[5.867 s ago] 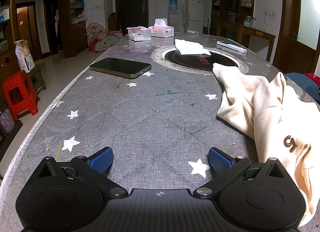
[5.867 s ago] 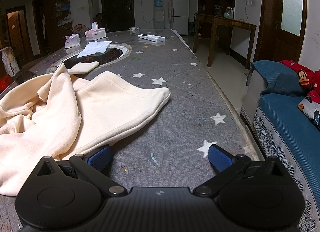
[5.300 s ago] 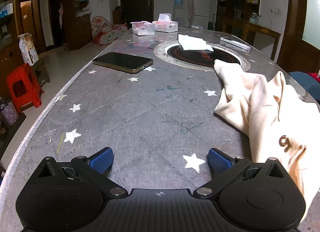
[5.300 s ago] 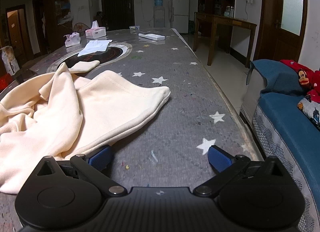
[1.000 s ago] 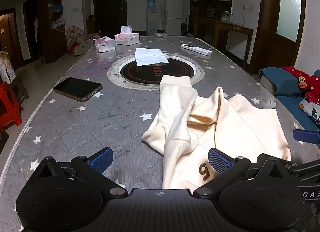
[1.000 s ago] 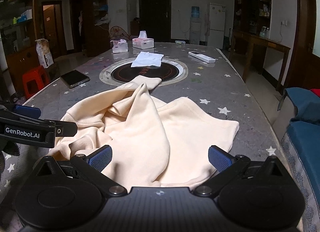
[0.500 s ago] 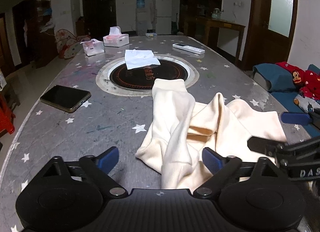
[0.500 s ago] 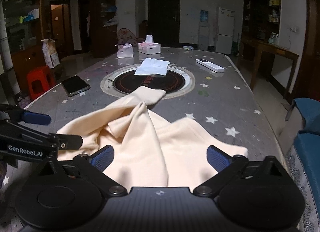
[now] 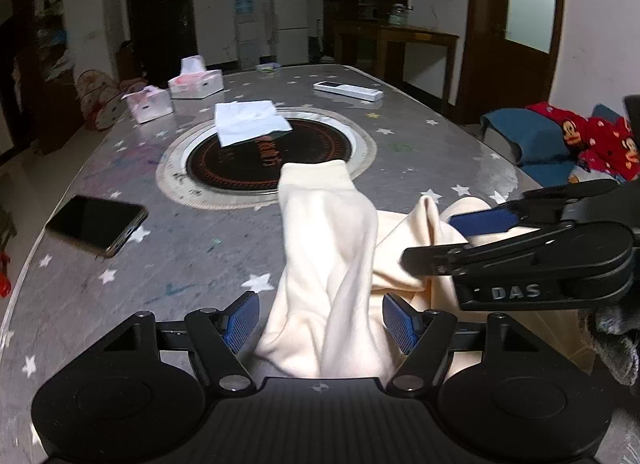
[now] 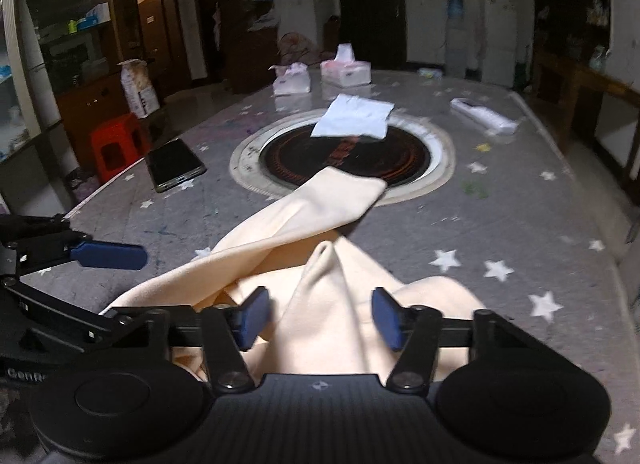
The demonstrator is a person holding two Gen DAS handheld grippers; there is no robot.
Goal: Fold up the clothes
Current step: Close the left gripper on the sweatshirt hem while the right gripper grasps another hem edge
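Note:
A cream sweatshirt (image 9: 328, 264) lies crumpled on the grey star-patterned table (image 9: 192, 256), one sleeve stretched toward the round black hotplate (image 9: 268, 156). My left gripper (image 9: 320, 324) is open, its blue pads on either side of a bunched fold at the garment's near edge. My right gripper (image 10: 320, 320) is open too, its pads on either side of a raised ridge of the sweatshirt (image 10: 320, 296). The right gripper also shows at the right of the left wrist view (image 9: 500, 232), and the left gripper at the left of the right wrist view (image 10: 76, 260). The two grippers are close together.
A black phone (image 9: 96, 224) lies at the table's left. A white cloth (image 9: 248, 124) rests on the hotplate's far rim. Two tissue boxes (image 9: 196, 82) and a white remote (image 9: 348, 90) sit at the far end. A blue sofa with red toys (image 9: 580, 140) is to the right.
Both grippers have moved forward over the sweatshirt and come closer together. Their jaws have narrowed around folds of the fabric. The garment is more bunched up near me.

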